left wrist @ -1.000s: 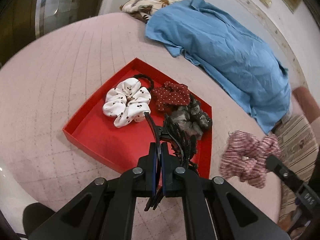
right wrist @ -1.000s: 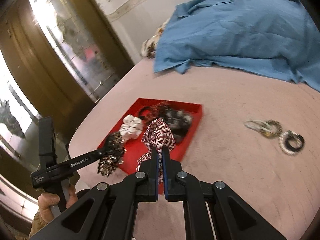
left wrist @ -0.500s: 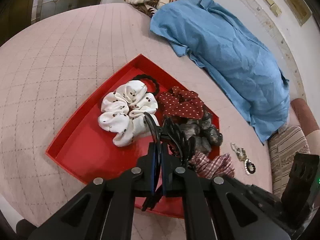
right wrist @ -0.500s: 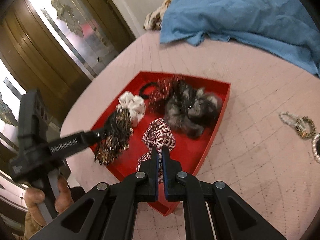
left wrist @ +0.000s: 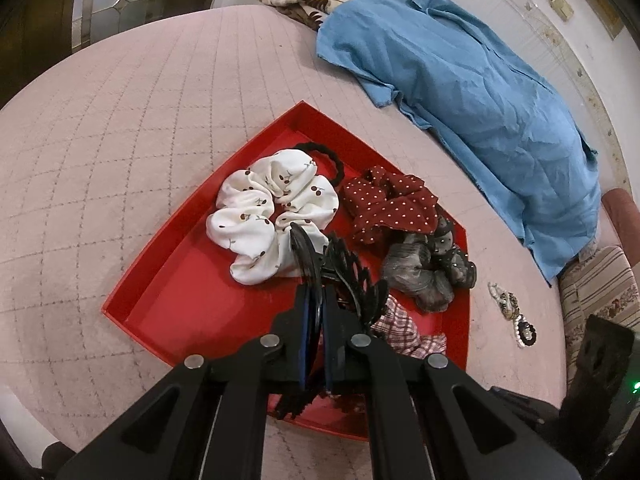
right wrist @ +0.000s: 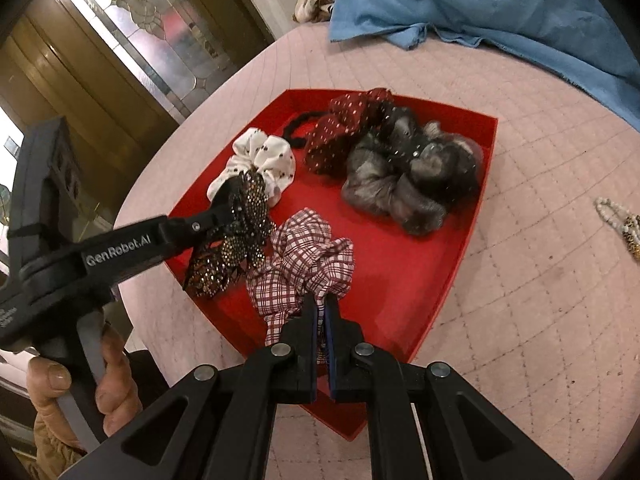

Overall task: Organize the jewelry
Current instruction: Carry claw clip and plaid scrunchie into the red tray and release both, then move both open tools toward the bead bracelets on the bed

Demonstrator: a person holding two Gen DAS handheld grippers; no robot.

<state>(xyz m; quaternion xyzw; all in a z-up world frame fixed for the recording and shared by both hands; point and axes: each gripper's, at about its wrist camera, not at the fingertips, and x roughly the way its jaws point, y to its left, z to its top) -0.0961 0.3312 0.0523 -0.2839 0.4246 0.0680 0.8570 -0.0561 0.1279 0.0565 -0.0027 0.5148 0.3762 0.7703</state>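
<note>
A red tray (left wrist: 168,304) (right wrist: 448,272) lies on the pink quilted surface. In it are a white cherry scrunchie (left wrist: 268,208) (right wrist: 264,156), a black hair tie (left wrist: 328,156), a dark red dotted scrunchie (left wrist: 392,204) (right wrist: 344,128) and a grey scrunchie (left wrist: 424,276) (right wrist: 400,184). My left gripper (left wrist: 314,300) (right wrist: 230,208) is shut on a black sparkly hair claw (left wrist: 352,280) (right wrist: 236,240) over the tray. My right gripper (right wrist: 320,308) is shut on a red plaid scrunchie (right wrist: 304,264) (left wrist: 400,328) over the tray's near part.
Beaded bracelets (left wrist: 512,316) (right wrist: 622,224) lie on the quilt right of the tray. A blue shirt (left wrist: 460,80) (right wrist: 500,4) and a patterned cloth (left wrist: 312,0) lie at the back. A glass door (right wrist: 152,32) stands to the left.
Both grippers moved in over the tray with their items. The plaid scrunchie went from right of the tray, outside it, to above its near part; the hair claw came down beside the white scrunchie.
</note>
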